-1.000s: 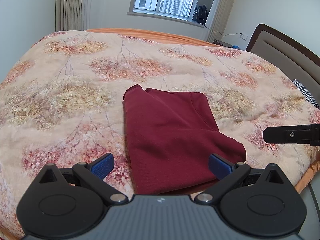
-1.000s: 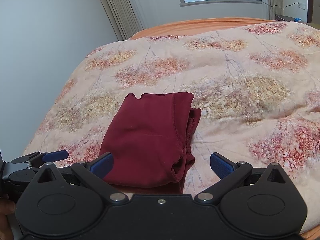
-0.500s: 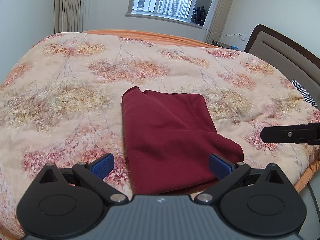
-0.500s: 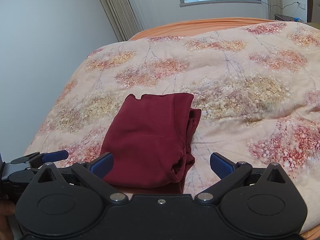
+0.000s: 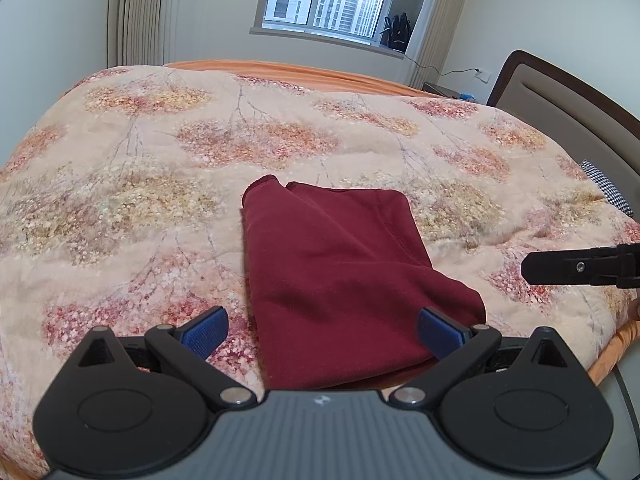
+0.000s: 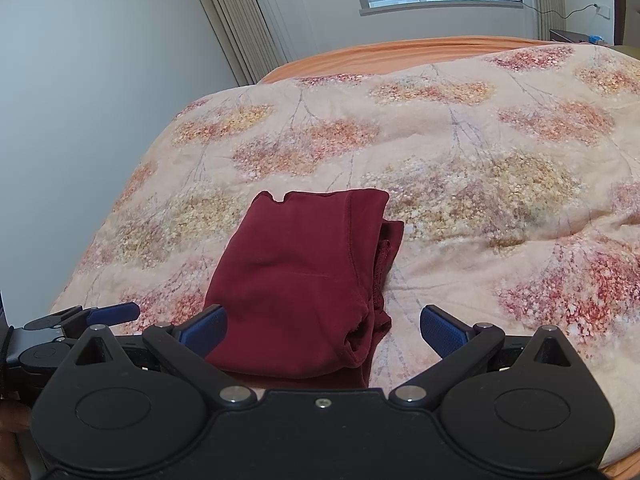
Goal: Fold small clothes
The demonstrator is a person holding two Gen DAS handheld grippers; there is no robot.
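A dark red garment point(image 5: 340, 272) lies folded into a rough rectangle on the floral bedspread, near the bed's front edge; it also shows in the right wrist view point(image 6: 304, 276). My left gripper point(image 5: 322, 330) is open and empty, just above the garment's near edge. My right gripper point(image 6: 322, 330) is open and empty, over the garment's near right corner. One finger of the right gripper point(image 5: 580, 266) shows at the right of the left wrist view. The left gripper's fingers point(image 6: 100, 314) show at the lower left of the right wrist view.
The floral quilt point(image 5: 200, 168) covers the bed, with an orange sheet point(image 5: 280, 70) at the far side. A headboard point(image 5: 560, 112) and a checked pillow point(image 5: 608, 192) are at the right. A window point(image 5: 332, 0) and curtains stand behind. A wall point(image 6: 80, 100) runs along the left.
Both grippers stay open and nearly still. The left wrist view has shifted slightly, so the garment sits a little lower and closer. The garment has not moved.
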